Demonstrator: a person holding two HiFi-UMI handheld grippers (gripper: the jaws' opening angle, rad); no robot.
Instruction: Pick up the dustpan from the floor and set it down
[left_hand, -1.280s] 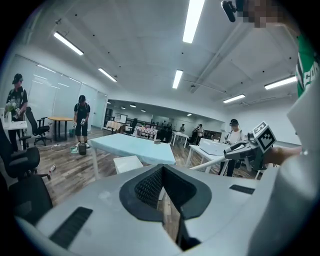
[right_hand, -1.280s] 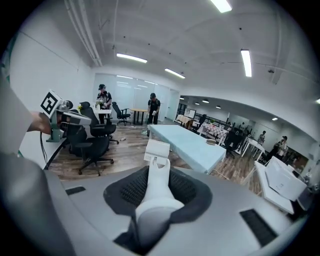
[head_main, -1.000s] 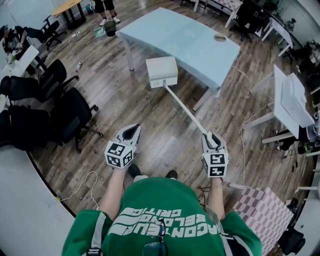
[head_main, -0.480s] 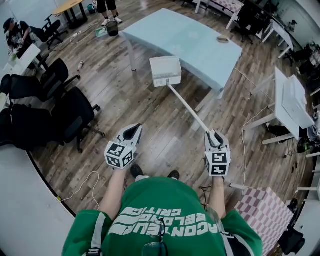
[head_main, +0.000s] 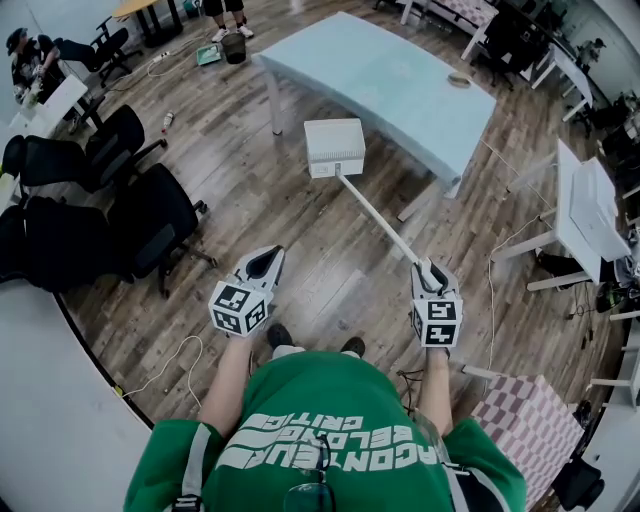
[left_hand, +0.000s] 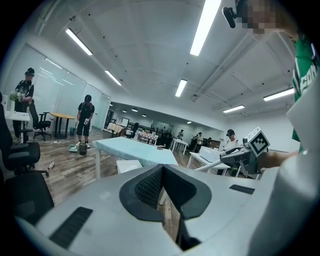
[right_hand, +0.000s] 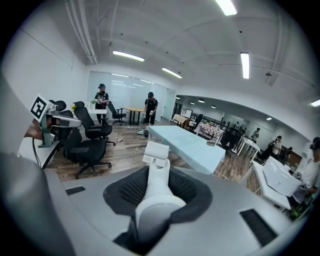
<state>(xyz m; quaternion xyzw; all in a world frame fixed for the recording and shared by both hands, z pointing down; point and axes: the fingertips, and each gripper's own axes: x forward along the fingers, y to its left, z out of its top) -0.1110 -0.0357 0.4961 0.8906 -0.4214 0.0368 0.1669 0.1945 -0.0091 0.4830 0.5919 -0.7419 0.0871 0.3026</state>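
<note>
A white dustpan on a long white handle is held out in front of me, its pan near the edge of the light blue table and seemingly off the floor. My right gripper is shut on the handle's near end. In the right gripper view the handle runs out between the jaws of the right gripper to the pan. My left gripper is level with it at the left, shut and empty. In the left gripper view its tip points at the table, with the pan beyond.
Black office chairs crowd the left side. White desks stand at the right, and a pink checkered box sits near my right foot. Cables lie on the wood floor. People stand at the far end of the room.
Both grippers and the dustpan have moved a little forward toward the table as I step. The grip on the handle is unchanged.
</note>
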